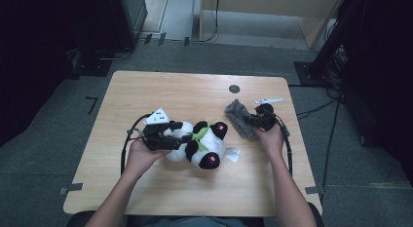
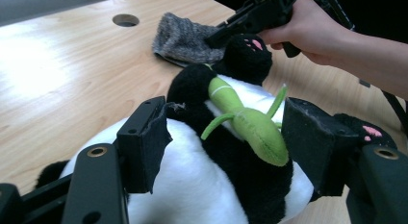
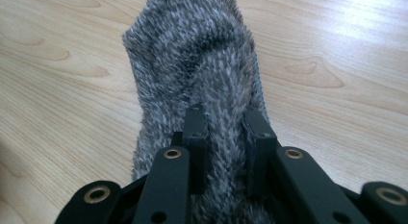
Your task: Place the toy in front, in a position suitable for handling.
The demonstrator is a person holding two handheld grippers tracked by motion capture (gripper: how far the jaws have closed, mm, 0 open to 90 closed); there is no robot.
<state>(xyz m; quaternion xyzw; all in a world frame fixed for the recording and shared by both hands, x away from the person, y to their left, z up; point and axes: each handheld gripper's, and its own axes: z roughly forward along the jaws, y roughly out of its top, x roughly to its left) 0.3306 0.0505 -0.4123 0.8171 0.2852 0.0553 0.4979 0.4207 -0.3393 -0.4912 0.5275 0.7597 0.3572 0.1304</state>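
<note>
A black-and-white panda plush lies on its back mid-table, with a green plush stalk across its chest. My left gripper is open, and its wide-set jaws straddle the panda's body, one pad on each flank. Right of the panda, a grey fuzzy sock lies flat on the wood. My right gripper is shut on a raised fold of the sock, which is pinched between its pads. In the left gripper view the other gripper shows at the sock's edge.
The light wooden table has a round cable hole near its far edge, behind the sock. A white tag sticks out beside the panda. Black cables loop from each gripper. Dark equipment and cables stand on the floor around the table.
</note>
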